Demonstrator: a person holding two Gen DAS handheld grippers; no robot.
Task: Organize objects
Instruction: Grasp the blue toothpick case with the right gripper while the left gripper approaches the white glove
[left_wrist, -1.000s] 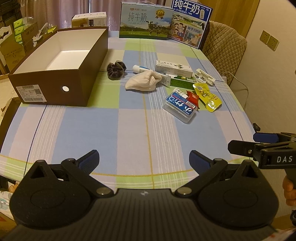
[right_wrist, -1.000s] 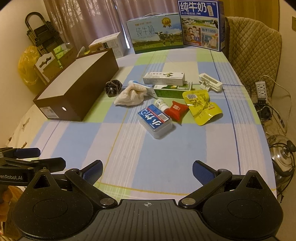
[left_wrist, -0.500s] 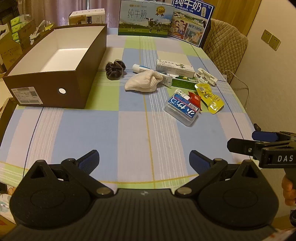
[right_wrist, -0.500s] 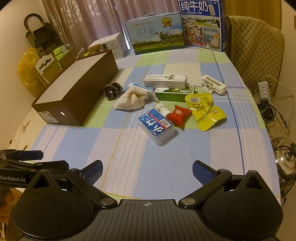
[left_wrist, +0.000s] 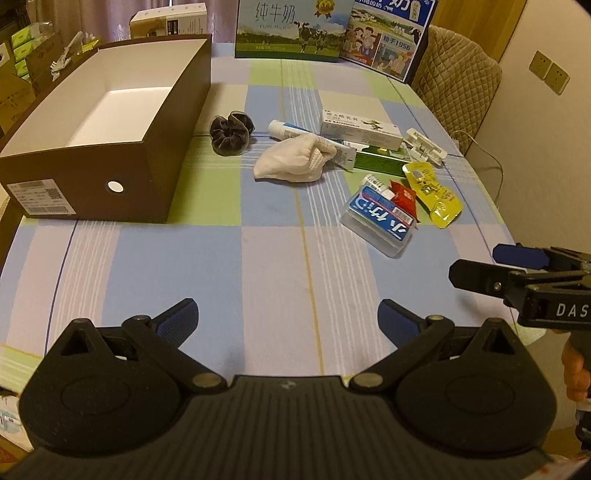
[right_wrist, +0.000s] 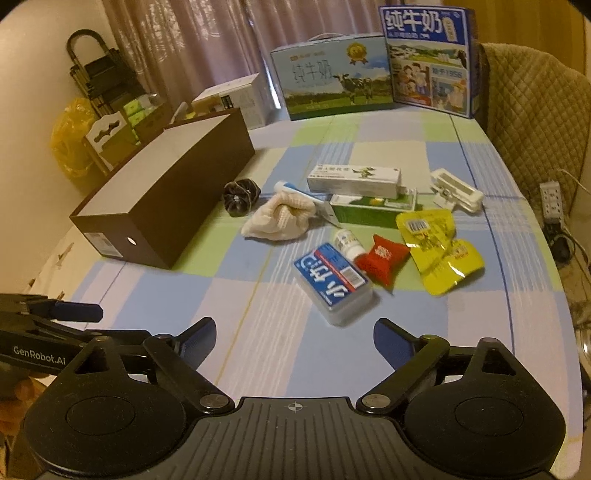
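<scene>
An open brown box (left_wrist: 110, 147) with a white inside stands at the table's left (right_wrist: 159, 206). Loose items lie to its right: a dark scrunchie (left_wrist: 231, 133), a white cloth (left_wrist: 295, 162), a blue-and-white plastic case (left_wrist: 380, 221) (right_wrist: 332, 284), a red pouch (right_wrist: 382, 256), yellow packets (right_wrist: 439, 251), a small white bottle (right_wrist: 347, 242), two medicine boxes (right_wrist: 354, 179) and a white clip (right_wrist: 456, 190). My left gripper (left_wrist: 288, 321) is open and empty over the near table. My right gripper (right_wrist: 291, 338) is open and empty, just short of the plastic case.
Two milk cartons (right_wrist: 332, 81) (right_wrist: 430, 55) stand at the far table edge. A padded chair (right_wrist: 535, 110) is at the far right. Cartons and a yellow bag (right_wrist: 70, 144) sit beyond the table's left side. The table has a checked cloth (left_wrist: 258, 258).
Both grippers have moved forward over the table toward the items. The right one has come closer to the plastic case. Both stay open.
</scene>
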